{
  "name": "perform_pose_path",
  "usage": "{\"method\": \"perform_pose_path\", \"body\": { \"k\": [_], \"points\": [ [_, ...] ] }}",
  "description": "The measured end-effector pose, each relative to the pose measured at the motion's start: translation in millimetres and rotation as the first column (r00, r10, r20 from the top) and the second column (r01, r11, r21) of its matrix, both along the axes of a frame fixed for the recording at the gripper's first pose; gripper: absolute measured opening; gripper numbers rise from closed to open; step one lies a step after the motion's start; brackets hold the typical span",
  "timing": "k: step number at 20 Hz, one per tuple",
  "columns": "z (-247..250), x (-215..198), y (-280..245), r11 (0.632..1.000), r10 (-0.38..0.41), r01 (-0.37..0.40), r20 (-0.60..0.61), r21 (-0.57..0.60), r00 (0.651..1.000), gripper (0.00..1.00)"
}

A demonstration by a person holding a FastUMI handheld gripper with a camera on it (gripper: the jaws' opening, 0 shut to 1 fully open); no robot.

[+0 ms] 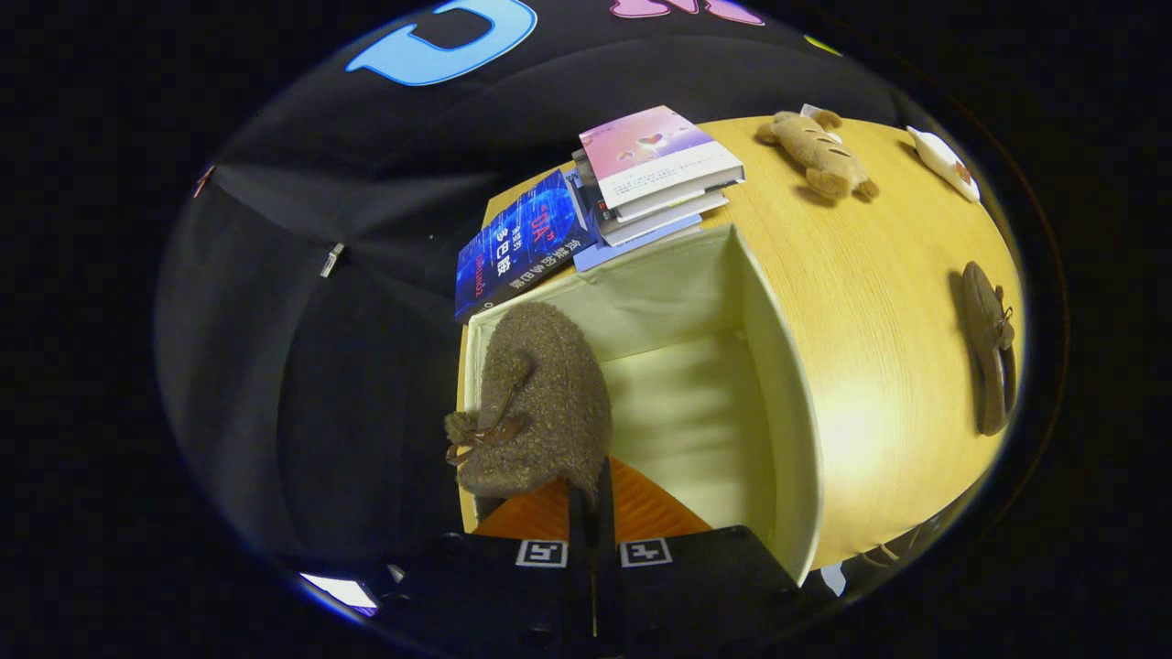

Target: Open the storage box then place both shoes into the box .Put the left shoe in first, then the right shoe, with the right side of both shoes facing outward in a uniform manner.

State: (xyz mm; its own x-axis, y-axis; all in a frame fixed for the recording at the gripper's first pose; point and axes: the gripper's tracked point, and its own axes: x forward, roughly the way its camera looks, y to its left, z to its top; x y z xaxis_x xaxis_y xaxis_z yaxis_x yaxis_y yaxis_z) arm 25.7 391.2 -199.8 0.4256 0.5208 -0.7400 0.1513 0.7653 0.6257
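Observation:
A brown fuzzy shoe (536,398) with a small bow hangs over the left side of the open cream storage box (780,366). Its rear edge is pinched between my fingers, and my gripper (593,485) is shut on it. The shoe hangs just ahead of the fingertips and leans toward the box's left wall. I cannot tell whether it touches the box floor. The second brown shoe (991,357) lies on its side on the wooden table (861,302), well to the right of the box.
A stack of books (655,174) and a blue book (517,243) lie just beyond the box's far wall. A tan plush toy (818,154) and a white object (943,161) rest at the table's far side. The right half of the box holds nothing.

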Motion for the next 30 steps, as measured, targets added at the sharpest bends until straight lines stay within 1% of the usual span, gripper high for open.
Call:
{"method": "perform_pose_path", "body": {
  "k": [1,2,3,4,5,8,9,13,17,20,22,24,26,30],
  "points": [
    [0,-1,2,1.0,0.003,-0.003,0.002,0.011,1.0,0.06],
    [2,-2,6,1.0,0.008,-0.008,0.002,0.023,1.0,0.12],
    [1,-5,6,1.0,0.017,-0.017,0.001,0.016,1.0,0.18],
    [4,-6,8,0.999,0.03,-0.03,0.003,0.026,1.0,0.31],
    [7,-6,11,0.999,0.033,-0.033,0.008,0.04,0.999,0.37],
    [16,-8,16,0.997,0.059,-0.06,0.021,0.055,0.998,0.94],
    [20,-9,16,0.996,0.069,-0.07,0.03,0.057,0.997,0.96],
    [42,-21,4,0.99,0.1,-0.105,0.061,0.097,0.993,0.96],
    [72,-26,-41,0.985,0.087,-0.103,0.115,0.14,0.99,0.96],
    [83,-28,-98,0.988,0.075,-0.096,0.164,0.12,0.984,0.95],
    [78,-28,-141,0.992,0.073,-0.09,0.186,0.084,0.98,0.95],
    [73,-37,-197,0.997,0.045,-0.056,0.194,0.052,0.98,0.95],
    [62,-42,-247,1.0,0.009,-0.013,0.197,0.018,0.98,0.95],
    [17,-57,-350,0.995,-0.037,0.052,0.164,-0.089,0.986,0.95]
  ]
}}
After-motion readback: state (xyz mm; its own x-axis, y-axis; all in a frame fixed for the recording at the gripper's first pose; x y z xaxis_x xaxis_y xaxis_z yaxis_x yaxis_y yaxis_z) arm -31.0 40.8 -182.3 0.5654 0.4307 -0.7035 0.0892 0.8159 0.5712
